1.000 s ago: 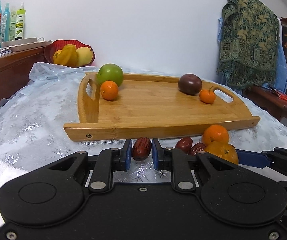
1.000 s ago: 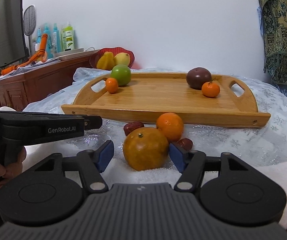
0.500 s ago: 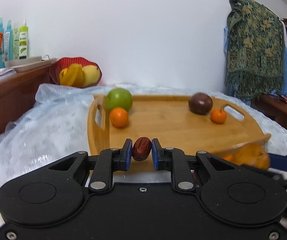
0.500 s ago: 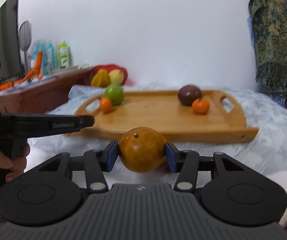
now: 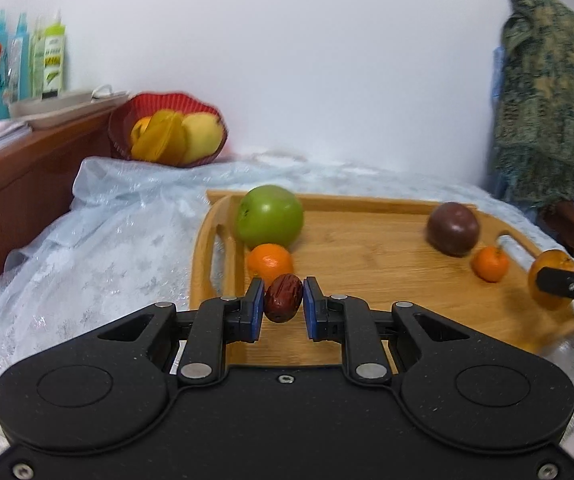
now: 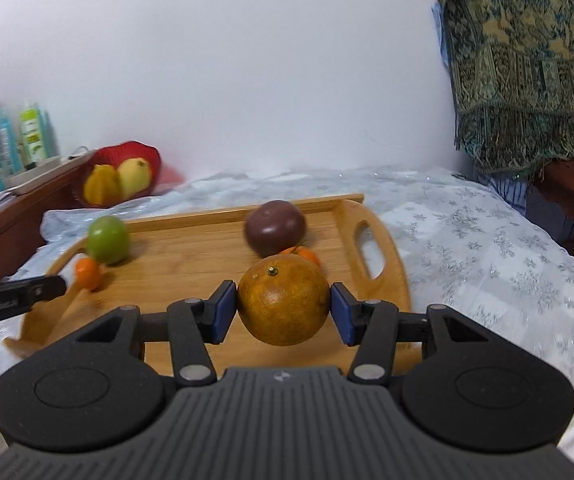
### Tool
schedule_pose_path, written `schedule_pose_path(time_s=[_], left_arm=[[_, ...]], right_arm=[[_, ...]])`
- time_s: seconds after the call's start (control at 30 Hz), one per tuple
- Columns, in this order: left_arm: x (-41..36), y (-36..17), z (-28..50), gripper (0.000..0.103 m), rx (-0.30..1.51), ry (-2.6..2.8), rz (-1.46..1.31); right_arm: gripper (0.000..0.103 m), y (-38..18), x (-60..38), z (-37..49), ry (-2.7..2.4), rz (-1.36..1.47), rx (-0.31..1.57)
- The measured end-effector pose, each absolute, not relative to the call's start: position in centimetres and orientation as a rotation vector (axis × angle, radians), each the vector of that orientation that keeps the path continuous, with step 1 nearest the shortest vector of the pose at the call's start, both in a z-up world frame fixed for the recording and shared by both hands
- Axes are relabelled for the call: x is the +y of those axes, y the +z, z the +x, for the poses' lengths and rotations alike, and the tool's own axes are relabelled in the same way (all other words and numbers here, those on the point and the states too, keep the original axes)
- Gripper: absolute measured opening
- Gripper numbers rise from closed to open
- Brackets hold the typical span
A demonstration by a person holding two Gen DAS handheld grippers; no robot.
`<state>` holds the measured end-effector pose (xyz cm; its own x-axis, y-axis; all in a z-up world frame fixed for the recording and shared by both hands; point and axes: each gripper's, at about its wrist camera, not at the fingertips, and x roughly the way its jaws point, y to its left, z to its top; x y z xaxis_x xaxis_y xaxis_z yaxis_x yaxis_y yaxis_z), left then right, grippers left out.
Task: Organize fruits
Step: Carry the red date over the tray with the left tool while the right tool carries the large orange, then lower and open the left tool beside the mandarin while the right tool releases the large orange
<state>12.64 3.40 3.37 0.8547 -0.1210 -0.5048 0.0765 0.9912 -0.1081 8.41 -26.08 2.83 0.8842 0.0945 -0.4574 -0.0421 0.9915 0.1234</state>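
Note:
My left gripper (image 5: 283,300) is shut on a red date (image 5: 283,297) and holds it above the left part of the wooden tray (image 5: 367,252). My right gripper (image 6: 283,308) is shut on a large brownish orange (image 6: 283,304) above the tray's right part (image 6: 191,248); that orange also shows in the left wrist view (image 5: 549,284). On the tray lie a green apple (image 5: 269,216), a small tangerine (image 5: 269,262), a dark purple fruit (image 5: 453,228) and another small tangerine (image 5: 489,264).
A red bowl (image 5: 167,128) with yellow fruit stands at the back left by a wooden cabinet (image 5: 15,184) with bottles. A white lace cloth (image 6: 487,248) covers the table. A patterned green cloth (image 6: 523,64) hangs at the right.
Both grippers lifted their fruit off the cloth and moved forward over the tray. The right gripper closed on the orange a second ago.

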Motion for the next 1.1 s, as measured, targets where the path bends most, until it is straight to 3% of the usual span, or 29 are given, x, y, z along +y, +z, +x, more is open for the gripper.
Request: schedule_pose_path(time_s=[1.1], left_arm=[[2.4, 1.1, 15.3, 0.019, 0.591, -0.081, -0.037]], right_arm=[[0.055, 1.2, -26.2, 12.2, 0.012, 0.137, 0.563]])
